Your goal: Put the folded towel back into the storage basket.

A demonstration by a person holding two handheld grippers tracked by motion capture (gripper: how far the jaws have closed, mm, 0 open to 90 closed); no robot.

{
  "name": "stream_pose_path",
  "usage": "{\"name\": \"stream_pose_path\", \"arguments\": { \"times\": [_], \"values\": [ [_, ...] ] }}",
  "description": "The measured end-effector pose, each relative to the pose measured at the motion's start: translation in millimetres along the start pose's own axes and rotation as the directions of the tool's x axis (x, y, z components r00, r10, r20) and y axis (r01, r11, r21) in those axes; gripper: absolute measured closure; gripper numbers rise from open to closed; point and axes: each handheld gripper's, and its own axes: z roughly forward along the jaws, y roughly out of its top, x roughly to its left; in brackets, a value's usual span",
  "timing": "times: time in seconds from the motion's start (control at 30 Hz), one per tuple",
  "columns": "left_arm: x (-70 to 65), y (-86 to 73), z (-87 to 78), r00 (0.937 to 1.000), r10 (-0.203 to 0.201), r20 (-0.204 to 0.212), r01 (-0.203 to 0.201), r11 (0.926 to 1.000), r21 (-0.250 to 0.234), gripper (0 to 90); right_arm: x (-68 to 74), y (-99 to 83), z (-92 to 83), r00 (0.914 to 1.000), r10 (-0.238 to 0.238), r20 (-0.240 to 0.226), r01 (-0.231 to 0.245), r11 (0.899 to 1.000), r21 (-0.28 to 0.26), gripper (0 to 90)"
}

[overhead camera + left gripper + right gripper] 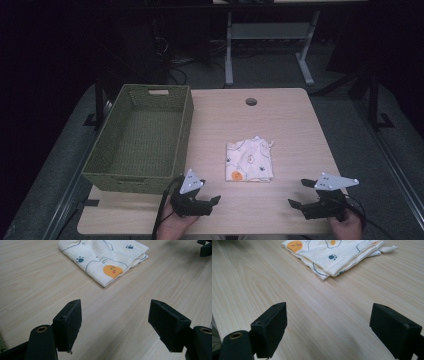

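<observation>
A folded cream cloth (249, 160) printed with paw marks and an orange face lies flat on the wooden table (290, 120), a little right of centre. My left gripper (214, 202) rests near the front edge, below and left of the cloth, jaws wide open with nothing between them. In the left gripper view the cloth (105, 257) lies ahead of the open left gripper (115, 322). My right gripper (298, 194) sits at the front right, also open and empty. From the right gripper view the cloth (337, 255) is ahead, beyond the open right gripper (328, 330).
A deep green woven basket (102, 169) stands on the table's left side, empty, its near wall close to my left gripper. A round cable hole (251, 102) sits near the far edge. Desk legs and cables lie on the dark floor beyond.
</observation>
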Motion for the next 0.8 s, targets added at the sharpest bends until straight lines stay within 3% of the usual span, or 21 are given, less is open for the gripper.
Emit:
{"name": "stream_pose_path", "arguments": {
  "times": [0.23, 0.47, 0.8],
  "values": [
    [-0.3, 2.1, 3.3, 0.9999, 0.007, 0.013, -0.007, 0.9999, 0.012, 27.6, 1.8, 0.7, 0.0, 1.0, -0.001, 0.004, 0.001, 1.0, -0.004, 14.0],
    [-2.5, 21.2, 12.4, 0.9995, 0.024, 0.021, -0.024, 0.9997, 0.007, 27.5, -1.4, 0.0, 0.3, 0.9996, 0.021, 0.017, -0.021, 1.0, -0.006, 14.0],
    [-6.6, 46.6, 44.4, 0.9975, 0.064, 0.029, -0.066, 0.996, 0.061, 27.1, -4.2, -0.5, -0.9, 0.9996, 0.023, 0.016, -0.023, 1.0, -0.013, 14.0]
  ]
}}
